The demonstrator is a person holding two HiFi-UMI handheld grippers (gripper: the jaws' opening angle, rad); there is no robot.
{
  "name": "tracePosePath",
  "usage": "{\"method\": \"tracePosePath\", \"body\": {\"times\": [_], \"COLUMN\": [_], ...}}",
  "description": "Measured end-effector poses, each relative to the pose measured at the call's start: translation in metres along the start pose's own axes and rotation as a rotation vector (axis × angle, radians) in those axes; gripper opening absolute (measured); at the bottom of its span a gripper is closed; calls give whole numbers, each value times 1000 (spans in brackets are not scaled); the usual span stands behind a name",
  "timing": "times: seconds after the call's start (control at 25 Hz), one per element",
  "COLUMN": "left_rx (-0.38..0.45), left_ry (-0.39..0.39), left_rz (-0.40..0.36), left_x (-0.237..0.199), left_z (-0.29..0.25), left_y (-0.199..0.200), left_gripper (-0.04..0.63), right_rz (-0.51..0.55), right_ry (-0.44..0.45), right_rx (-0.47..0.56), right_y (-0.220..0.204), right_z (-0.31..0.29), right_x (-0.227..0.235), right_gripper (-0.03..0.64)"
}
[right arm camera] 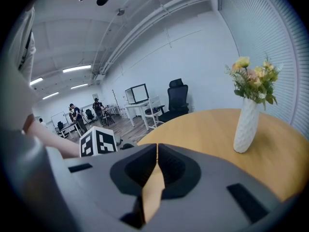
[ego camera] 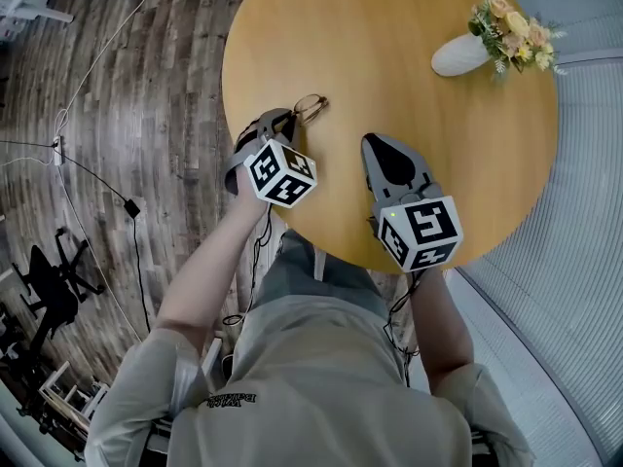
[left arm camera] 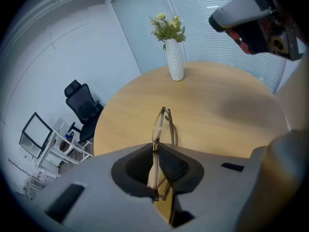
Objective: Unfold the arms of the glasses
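Holds the left tongs (ego camera: 284, 121) closed on the glasses (ego camera: 310, 107) by the left edge of the round wooden bench (ego camera: 409, 105). Pinches the thin metal frame edge-on between the dark pads, as seen in the left gripper view, with one lens rim standing upright beyond the tips toward the far side and an arm seemingly folded alongside it. Cannot tell whether the glasses touch the bench top or hang just clear of it. Holds the right tongs (ego camera: 374, 144) over the near part of the bench, to the right of the glasses and apart from them, pointing away from the body. Has those jaws pressed together at the tips with nothing between them, only bare wood showing through the slit lower down. Carries a marker cube (ego camera: 280, 173) on the left tongs and another (ego camera: 421, 232) on the right. Leaves a white ribbed vase (ego camera: 462, 54) of yellow and pink flowers (ego camera: 516, 29) upright at the far right of the bench, well apart from both tongs. Beyond the bench: dark plank floor (ego camera: 146, 86) with trailing cables on the left, pale slatted blinds (ego camera: 584, 212) on the right, and a black office chair (left arm camera: 82, 103) against the far wall.
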State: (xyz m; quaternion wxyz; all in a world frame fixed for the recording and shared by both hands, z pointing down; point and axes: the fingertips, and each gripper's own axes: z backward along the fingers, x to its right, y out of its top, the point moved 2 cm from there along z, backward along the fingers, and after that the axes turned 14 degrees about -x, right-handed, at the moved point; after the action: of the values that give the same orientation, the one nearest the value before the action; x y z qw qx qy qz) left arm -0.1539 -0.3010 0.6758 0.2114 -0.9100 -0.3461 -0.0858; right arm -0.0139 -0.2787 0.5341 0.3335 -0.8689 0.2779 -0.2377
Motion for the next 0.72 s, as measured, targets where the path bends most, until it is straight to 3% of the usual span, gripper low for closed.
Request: {"method": "tracePosePath", "body": {"times": [0.12,0.72], "left_rx": [57,453], "left_ry": [-8,41], "left_rz": [67,253], "left_x": [-9,-58], "left_z": [26,211], "left_y": [8,55], "left_gripper": [48,48], "right_rz": [9,94], "right_ry": [-9,-68], "right_rx": [27,276], "right_y": [10,97], "right_z": [12,119], "right_x": [-1,-20], "right_gripper": [31,31]}}
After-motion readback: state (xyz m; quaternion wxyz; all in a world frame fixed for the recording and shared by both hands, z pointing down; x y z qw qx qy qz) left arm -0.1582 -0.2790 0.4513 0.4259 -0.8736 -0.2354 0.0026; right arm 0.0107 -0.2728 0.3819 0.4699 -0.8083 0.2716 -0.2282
